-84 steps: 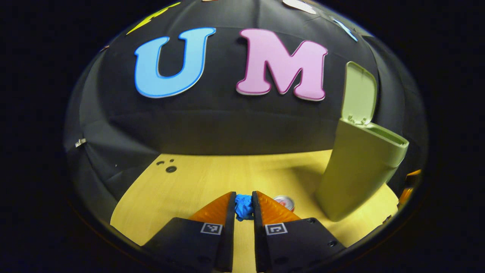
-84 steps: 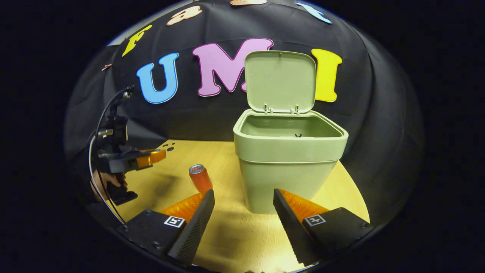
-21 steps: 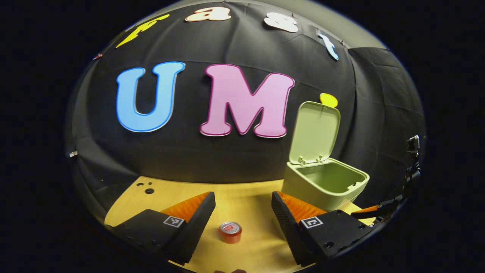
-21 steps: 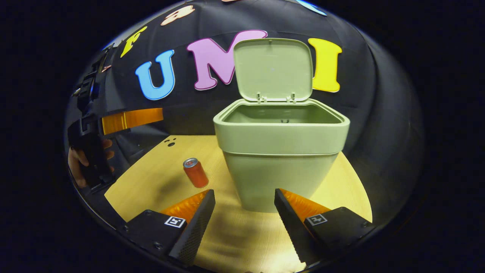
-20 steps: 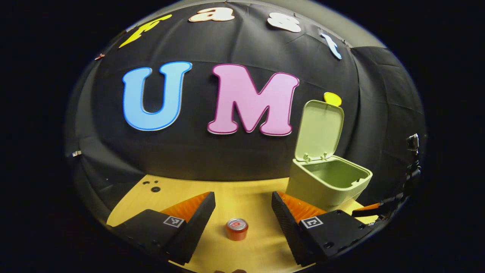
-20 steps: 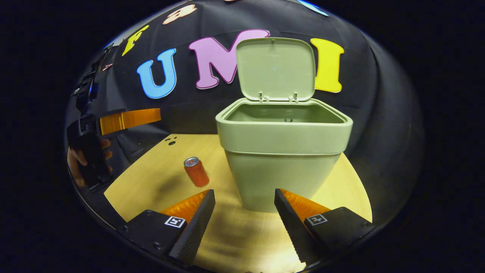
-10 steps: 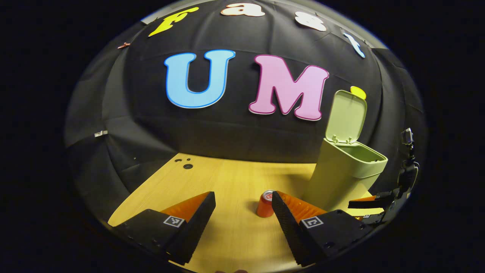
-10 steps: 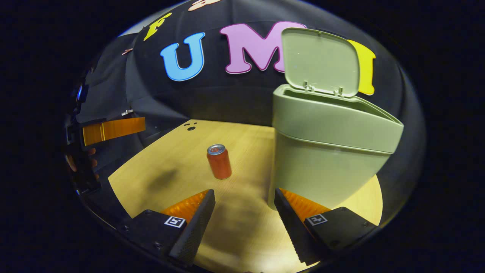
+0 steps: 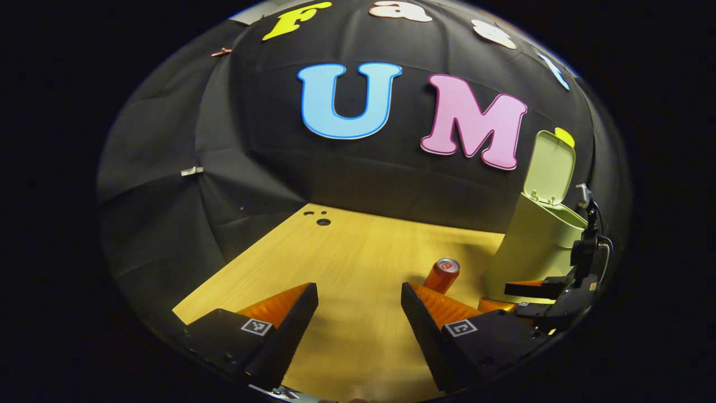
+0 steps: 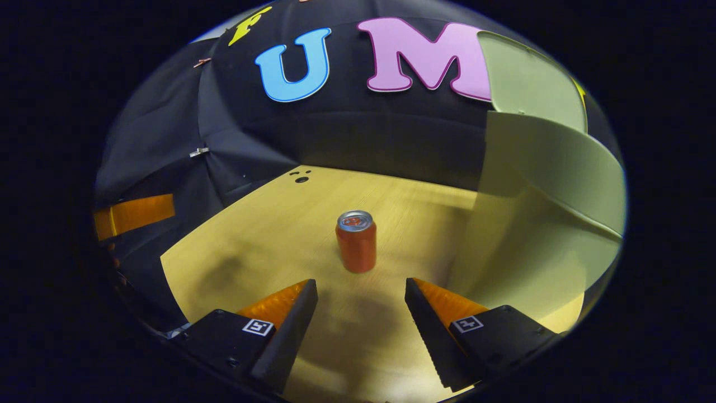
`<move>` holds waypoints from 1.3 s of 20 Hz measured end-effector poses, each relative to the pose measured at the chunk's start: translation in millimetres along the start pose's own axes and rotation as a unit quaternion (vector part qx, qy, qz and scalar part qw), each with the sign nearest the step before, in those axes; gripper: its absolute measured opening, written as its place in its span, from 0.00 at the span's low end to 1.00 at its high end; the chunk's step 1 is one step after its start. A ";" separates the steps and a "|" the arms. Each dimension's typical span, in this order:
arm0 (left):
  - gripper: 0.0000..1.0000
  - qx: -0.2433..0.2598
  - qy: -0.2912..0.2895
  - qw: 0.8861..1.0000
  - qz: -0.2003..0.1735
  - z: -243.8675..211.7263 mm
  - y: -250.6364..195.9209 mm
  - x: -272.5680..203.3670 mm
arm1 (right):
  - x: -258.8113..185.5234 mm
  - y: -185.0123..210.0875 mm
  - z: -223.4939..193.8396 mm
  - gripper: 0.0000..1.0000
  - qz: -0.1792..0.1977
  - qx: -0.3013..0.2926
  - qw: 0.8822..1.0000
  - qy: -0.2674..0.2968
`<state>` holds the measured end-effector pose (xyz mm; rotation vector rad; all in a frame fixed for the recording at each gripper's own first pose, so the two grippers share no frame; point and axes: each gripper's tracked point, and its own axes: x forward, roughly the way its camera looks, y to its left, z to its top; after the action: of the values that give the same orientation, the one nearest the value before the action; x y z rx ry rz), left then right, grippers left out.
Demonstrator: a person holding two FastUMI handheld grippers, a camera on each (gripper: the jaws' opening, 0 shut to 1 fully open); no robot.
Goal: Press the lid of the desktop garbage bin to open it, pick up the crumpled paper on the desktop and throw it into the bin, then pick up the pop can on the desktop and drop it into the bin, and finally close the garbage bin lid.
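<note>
Glossy metal can (image 10: 356, 240), wood-grain desktop (image 10: 268, 235)

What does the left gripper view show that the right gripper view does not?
Left gripper view: the right gripper seen from the side, beside the bin, and the bin's open top edge. Right gripper view: the whole can, upright, straight ahead of that gripper's open fingers, and the bin's wall very close on the right. Both: the can, the bin with its lid raised, and the wooden table.
</note>
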<state>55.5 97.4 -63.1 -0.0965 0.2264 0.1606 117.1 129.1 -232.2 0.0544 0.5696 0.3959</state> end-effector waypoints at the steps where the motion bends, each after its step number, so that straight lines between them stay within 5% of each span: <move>1: 0.96 -0.003 0.005 1.000 0.006 -5.1 4.7 -1.0 | 9.2 0.4 -0.6 0.99 -0.002 0.001 1.000 0.002; 26: 0.96 -0.017 0.039 0.998 0.048 -31.5 26.6 31.3 | 160.6 -2.9 -1.4 0.99 -0.010 0.021 0.999 0.026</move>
<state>74.3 124.6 -102.9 -0.1260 0.3070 0.2557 240.8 187.4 -316.4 0.0780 0.6301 0.3663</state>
